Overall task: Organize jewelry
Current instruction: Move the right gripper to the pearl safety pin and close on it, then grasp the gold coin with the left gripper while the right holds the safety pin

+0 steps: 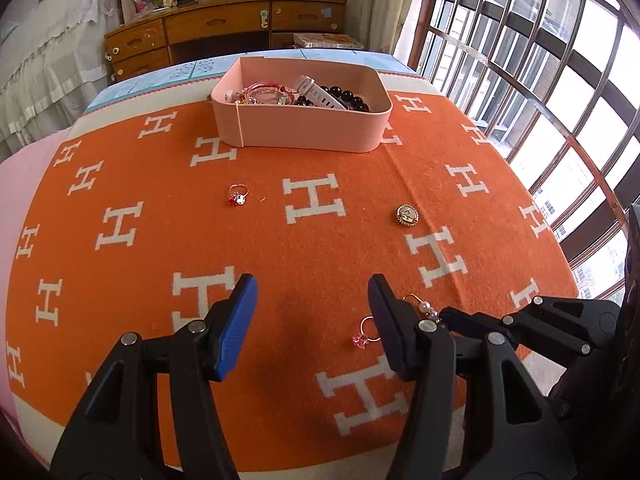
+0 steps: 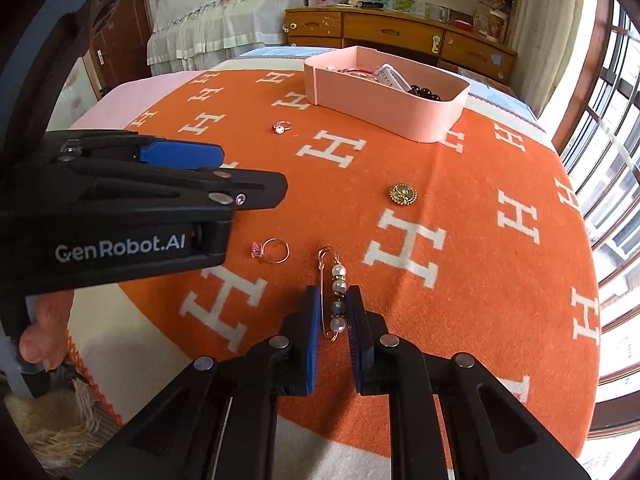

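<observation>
A pink box (image 1: 300, 126) (image 2: 400, 108) holding beads, a white strap and other jewelry stands at the far side of the orange blanket. My right gripper (image 2: 335, 312) is closed around a pearl safety-pin brooch (image 2: 338, 292), its pads (image 2: 310, 320) on either side of it; the brooch also shows in the left wrist view (image 1: 426, 308). My left gripper (image 1: 312, 312) is open and empty above the blanket. A pink-stone ring (image 1: 366, 336) (image 2: 270, 251) lies beside its right finger. A red-stone ring (image 1: 239, 196) (image 2: 281, 127) and a gold round brooch (image 1: 407, 215) (image 2: 403, 194) lie further out.
The orange blanket with white H marks (image 1: 312, 200) covers a table. A wooden dresser (image 1: 240, 28) stands behind it. A barred window (image 1: 540, 60) is on the right, a lace-covered bed (image 2: 216, 12) at the left.
</observation>
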### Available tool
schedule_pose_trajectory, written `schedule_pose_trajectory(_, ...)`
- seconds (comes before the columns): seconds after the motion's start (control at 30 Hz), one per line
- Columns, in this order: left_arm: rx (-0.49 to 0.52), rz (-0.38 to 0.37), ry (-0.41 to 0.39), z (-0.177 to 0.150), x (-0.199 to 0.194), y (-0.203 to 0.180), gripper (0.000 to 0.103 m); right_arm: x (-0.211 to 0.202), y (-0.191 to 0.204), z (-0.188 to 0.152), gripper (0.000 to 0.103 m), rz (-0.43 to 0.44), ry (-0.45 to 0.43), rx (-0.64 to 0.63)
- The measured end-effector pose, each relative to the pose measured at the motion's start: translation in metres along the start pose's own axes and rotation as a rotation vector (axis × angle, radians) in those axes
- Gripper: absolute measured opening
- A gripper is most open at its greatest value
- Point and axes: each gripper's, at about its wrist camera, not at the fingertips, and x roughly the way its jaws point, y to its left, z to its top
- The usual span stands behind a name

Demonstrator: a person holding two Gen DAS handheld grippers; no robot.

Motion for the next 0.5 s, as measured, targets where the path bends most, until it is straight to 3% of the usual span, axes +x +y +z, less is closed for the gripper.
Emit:
schedule_pose_trajectory(0.27, 0.024, -0.01, 0.024, 0.007, 0.008, -0.012, 0.054, -0.009, -0.031, -0.001, 0.012, 0.004, -0.042, 0.116)
schedule_pose_trajectory(0.5, 0.07, -0.039, 0.063, 0.019, 0.026, -0.034, 0.054, -0.016, -0.082, 0.0, 0.012, -0.032, -0.095, 0.272)
